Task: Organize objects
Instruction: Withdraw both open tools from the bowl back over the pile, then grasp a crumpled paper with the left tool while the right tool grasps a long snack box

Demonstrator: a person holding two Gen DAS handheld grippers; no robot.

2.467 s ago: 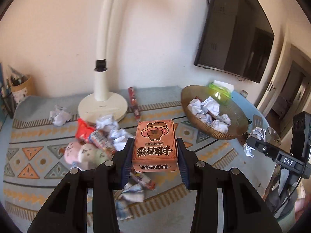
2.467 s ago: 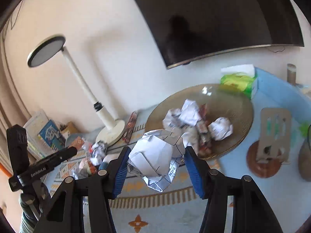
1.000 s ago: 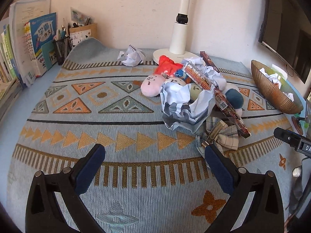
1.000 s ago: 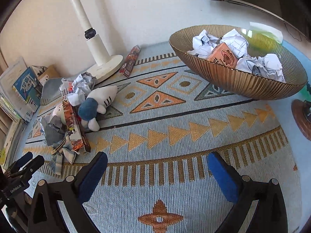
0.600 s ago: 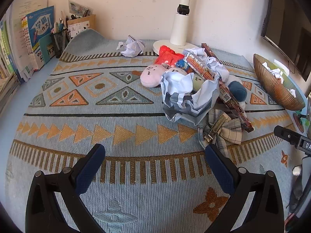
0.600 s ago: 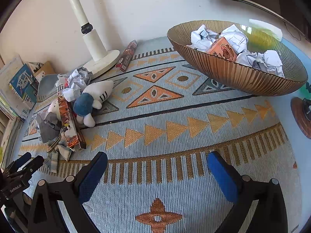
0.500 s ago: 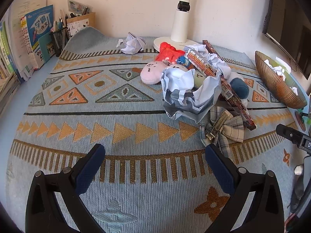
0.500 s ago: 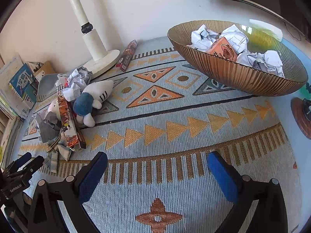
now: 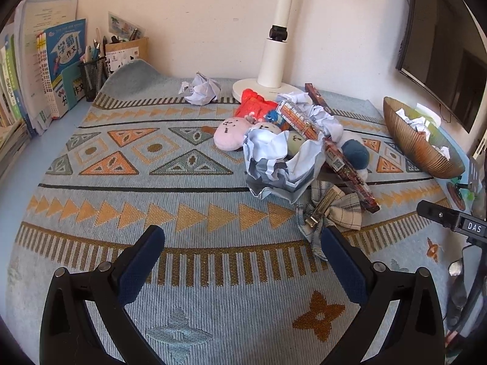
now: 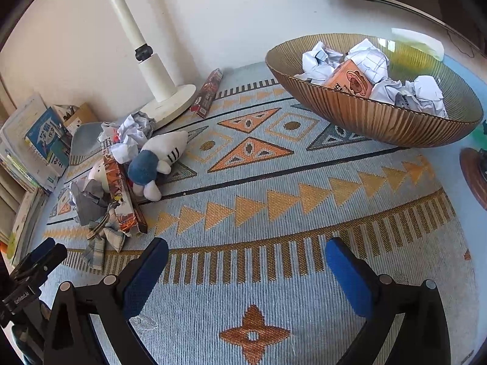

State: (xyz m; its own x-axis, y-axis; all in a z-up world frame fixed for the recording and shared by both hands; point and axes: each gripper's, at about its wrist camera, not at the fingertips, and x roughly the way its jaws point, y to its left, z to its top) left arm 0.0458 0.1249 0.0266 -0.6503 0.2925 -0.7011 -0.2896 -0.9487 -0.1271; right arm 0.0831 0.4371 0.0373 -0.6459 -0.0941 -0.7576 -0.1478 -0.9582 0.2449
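A pile of objects lies on the patterned mat (image 9: 127,182): crumpled grey-white paper (image 9: 280,164), a pink plush (image 9: 231,133), a blue and white plush (image 10: 158,158), a long snack box (image 9: 344,164), a plaid bow clip (image 9: 331,210) and a red wrapper (image 9: 252,106). Another paper ball (image 9: 201,91) lies further back. The ribbed bronze bowl (image 10: 359,112) holds paper balls and an orange carton (image 10: 350,79). My left gripper (image 9: 243,261) is open and empty, low in front of the pile. My right gripper (image 10: 246,273) is open and empty, short of the bowl.
A white lamp base (image 9: 268,88) stands behind the pile, with a dark snack box (image 10: 208,91) beside it. Books (image 9: 57,70) and a pen holder (image 9: 94,73) line the left wall. A monitor (image 9: 447,45) hangs on the right. A wooden coaster (image 10: 474,176) lies right of the bowl.
2.5 s ago the left gripper held the orange carton and the right a paper ball; both now lie in the bowl. Both grippers are open and drew back; in the last second they shifted slightly.
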